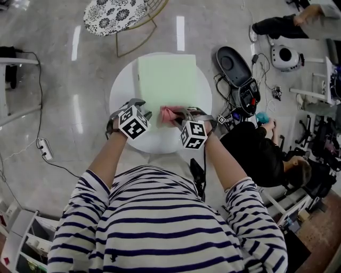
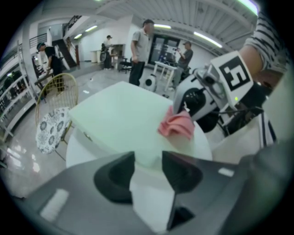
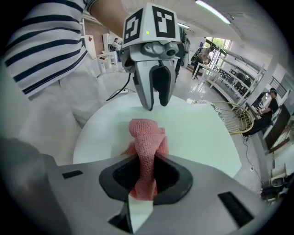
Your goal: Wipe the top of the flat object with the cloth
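- Right gripper view showed the pink cloth (image 3: 146,137) pinched between the jaws of my right gripper (image 3: 144,160). One strip ran back between the pads, and the rest stood bunched up just in front of them.
- That bunch rested on the flat object, a pale green board (image 3: 202,133), at its near edge and toward my right side.
- The board lay flat on a round white table (image 1: 118,90) and covered most of the middle of it. A white margin was left around the board, widest on the side nearest me.
- My left gripper (image 2: 148,163) had its jaws wide apart with nothing between them. Through the gap I saw only the board's near corner and the bare tabletop.
- It pointed steeply down just beside the cloth and was apart from it, facing my right gripper across the bunch.
- From the head view my arms came in from below in striped sleeves (image 1: 106,186), with both marker cubes over the table's near edge.
- Beyond the table stood a wire chair with a patterned cushion (image 1: 114,15).
- To my right a black case (image 1: 234,64) lay on the floor among cables, and a person in black (image 1: 256,146) sat near it.
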`<state>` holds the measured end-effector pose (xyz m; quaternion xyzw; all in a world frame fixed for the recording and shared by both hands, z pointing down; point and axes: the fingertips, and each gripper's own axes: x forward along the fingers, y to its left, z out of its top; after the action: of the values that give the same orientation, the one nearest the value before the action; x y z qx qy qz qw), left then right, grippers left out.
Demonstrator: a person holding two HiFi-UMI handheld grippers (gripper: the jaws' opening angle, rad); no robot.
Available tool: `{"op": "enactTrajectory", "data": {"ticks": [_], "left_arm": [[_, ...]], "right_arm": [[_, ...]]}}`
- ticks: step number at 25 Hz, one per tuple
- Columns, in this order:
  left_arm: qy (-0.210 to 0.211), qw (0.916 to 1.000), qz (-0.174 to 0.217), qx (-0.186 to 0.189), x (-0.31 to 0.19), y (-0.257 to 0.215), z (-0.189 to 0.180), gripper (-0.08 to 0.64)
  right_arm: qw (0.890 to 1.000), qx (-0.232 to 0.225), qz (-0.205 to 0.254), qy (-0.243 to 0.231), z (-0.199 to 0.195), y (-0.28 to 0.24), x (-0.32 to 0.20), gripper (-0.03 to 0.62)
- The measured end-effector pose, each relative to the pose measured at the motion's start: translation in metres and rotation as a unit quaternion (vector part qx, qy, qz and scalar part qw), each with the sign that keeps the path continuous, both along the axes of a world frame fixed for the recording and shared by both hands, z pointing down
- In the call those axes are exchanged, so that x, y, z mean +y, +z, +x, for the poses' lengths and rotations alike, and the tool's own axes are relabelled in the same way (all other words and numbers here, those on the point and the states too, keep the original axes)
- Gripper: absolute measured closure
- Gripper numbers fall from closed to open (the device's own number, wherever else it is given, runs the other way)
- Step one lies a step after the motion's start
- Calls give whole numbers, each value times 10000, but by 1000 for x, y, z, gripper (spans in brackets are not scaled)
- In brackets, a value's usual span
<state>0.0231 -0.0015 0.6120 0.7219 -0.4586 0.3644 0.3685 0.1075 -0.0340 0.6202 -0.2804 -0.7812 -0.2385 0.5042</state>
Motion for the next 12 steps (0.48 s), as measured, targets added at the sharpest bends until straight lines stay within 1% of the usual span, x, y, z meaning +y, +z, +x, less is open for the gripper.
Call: {"op": "enactTrajectory", "data": {"ticks": [6, 12], "left_arm": [[128, 9996, -143, -216, 1, 1, 0, 374], [72, 9994, -252, -240, 0, 4, -3, 393]], "right_arm": [[9990, -161, 364, 194, -34, -1, -32, 537], [9978, -224, 580, 248, -71, 0, -63, 538]]}}
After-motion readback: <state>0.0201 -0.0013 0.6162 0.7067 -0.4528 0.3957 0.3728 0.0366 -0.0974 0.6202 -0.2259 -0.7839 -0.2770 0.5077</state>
